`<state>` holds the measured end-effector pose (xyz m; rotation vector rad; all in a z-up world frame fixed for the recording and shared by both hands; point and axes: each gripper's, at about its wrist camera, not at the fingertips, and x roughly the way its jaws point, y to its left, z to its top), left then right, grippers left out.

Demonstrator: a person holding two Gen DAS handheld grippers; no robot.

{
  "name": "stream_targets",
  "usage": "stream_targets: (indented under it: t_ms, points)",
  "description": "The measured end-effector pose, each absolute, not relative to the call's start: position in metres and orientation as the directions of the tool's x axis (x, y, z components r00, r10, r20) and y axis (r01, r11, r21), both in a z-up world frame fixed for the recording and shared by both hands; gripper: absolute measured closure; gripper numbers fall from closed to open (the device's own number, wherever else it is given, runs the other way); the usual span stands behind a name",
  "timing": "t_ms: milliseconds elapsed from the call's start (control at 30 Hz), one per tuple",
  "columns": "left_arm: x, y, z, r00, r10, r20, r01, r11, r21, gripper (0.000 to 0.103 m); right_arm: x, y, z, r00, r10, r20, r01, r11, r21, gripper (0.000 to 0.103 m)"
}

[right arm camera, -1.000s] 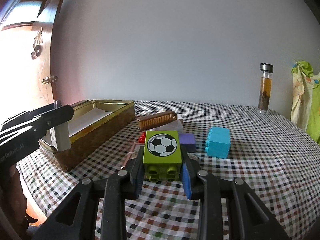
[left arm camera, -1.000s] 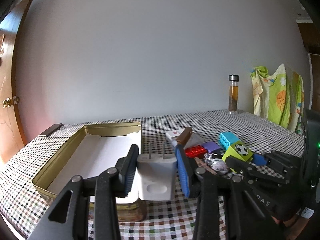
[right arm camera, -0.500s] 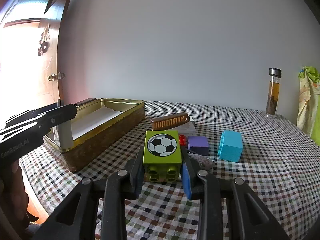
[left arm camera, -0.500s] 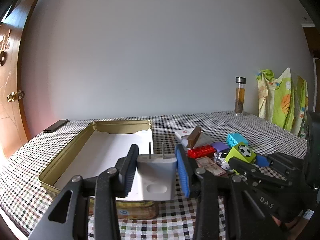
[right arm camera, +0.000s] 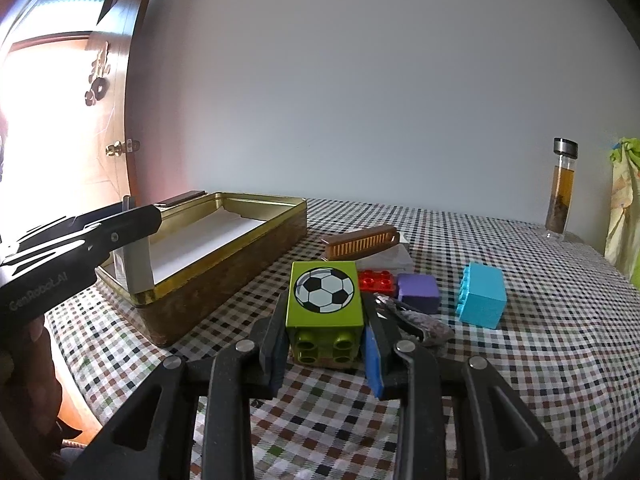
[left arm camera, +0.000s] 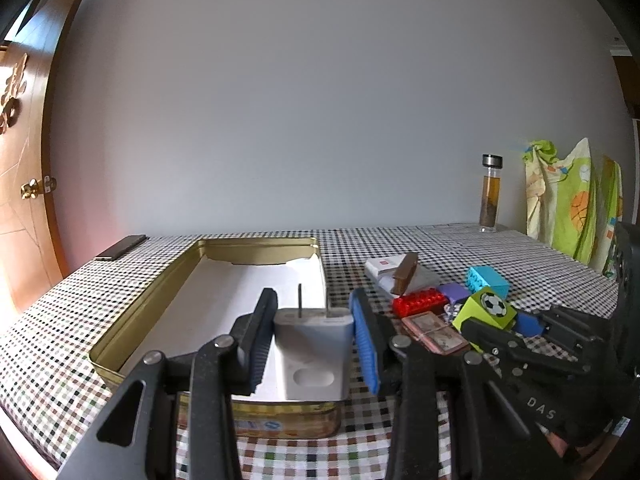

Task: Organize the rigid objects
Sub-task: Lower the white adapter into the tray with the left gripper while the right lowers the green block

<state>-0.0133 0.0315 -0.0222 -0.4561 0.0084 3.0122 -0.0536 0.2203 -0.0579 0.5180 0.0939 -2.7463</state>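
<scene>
The left gripper [left arm camera: 314,340] had its fingers squeezed on the flat sides of a white plastic plug-in charger with two thin metal prongs [left arm camera: 313,350]. The charger hung over the near end of the long gold metal tin with a white paper floor [left arm camera: 148,312], prongs pointing away. It looked hard, smooth and light, so it could slip. The flat sides seemed the best place to hold it, and the skinny prongs the worst, since they might bend.

The right gripper [right arm camera: 325,334] had its fingers clamped on the two sides of a lime green plastic toy brick with a soccer ball picture [right arm camera: 324,300]. The brick was lifted above the checkered tabletop [right arm camera: 540,360], beside the tin. It looked stiff and light, and not easy to break. Its straight sides gave the fingers a good flat spot to press.
</scene>
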Motion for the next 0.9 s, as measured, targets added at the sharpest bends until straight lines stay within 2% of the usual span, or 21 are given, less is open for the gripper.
stream_targets:
  t_ms: [200,400,900]
  points:
    - [-0.019,0.012,-0.02,-0.95,0.064,-0.305,-0.059,-0.998,-0.027,0.066,-0.056,0.21,-0.054,-0.853,-0.355,-0.383,0.381,-0.924,0.007,0.069]
    - [-0.036,-0.014,-0.02,-0.929,0.065,-0.366,-0.037,-0.996,-0.083,0.066,-0.062,0.199,-0.041,-0.827,-0.413,-0.382,0.441,-0.897,0.017,0.069]
    - [-0.082,-0.03,-0.012,-0.874,0.062,-0.482,-0.039,-0.998,-0.059,0.067,-0.119,0.164,-0.016,-0.74,-0.491,-0.46,0.534,-0.845,0.044,0.069]
